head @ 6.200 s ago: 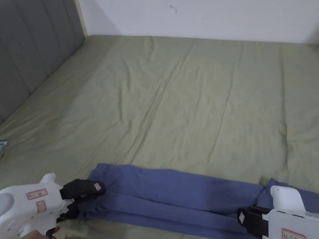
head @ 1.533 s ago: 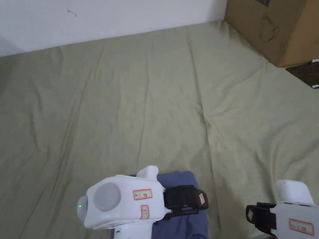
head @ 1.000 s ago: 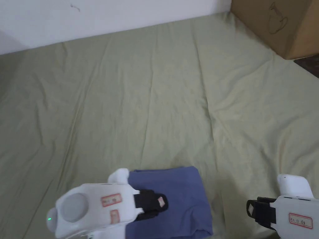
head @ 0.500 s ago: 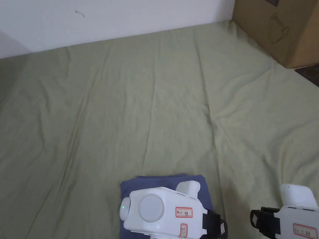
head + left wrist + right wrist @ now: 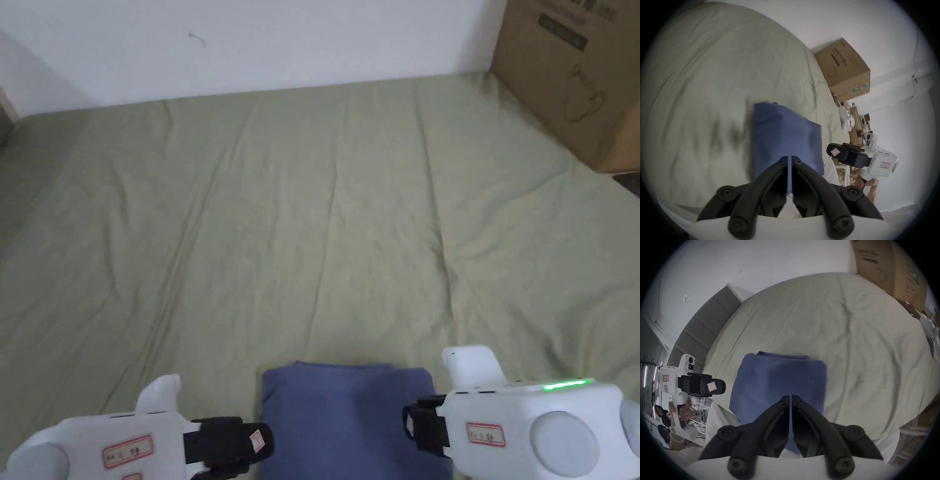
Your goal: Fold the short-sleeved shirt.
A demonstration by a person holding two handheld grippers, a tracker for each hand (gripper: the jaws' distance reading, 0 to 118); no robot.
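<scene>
From the head view I see the blue shirt folded into a compact rectangle, lying flat on the green bed sheet near the bed's front edge. My left gripper sits just beside the shirt's left edge, its dark jaws pointing toward the cloth, and my right gripper sits at the shirt's right edge, so the shirt lies between the two. A cardboard box stands at the far right corner of the bed, against the white wall.

In the left gripper view, my own jaws are pressed together, with only a thin slit between the tips, and nothing is pinched in them. The folded shirt lies beyond them on the sheet. The right gripper hangs off to the side of the shirt, held by a hand, and the box sits farther back.

In the right gripper view, these jaws are also pressed together and hold nothing. The shirt lies flat just past the tips, a folded edge showing along its far side. The left gripper is beside the shirt, gripped by a hand, and its jaws look closed too. A grey padded headboard rises behind it.
</scene>
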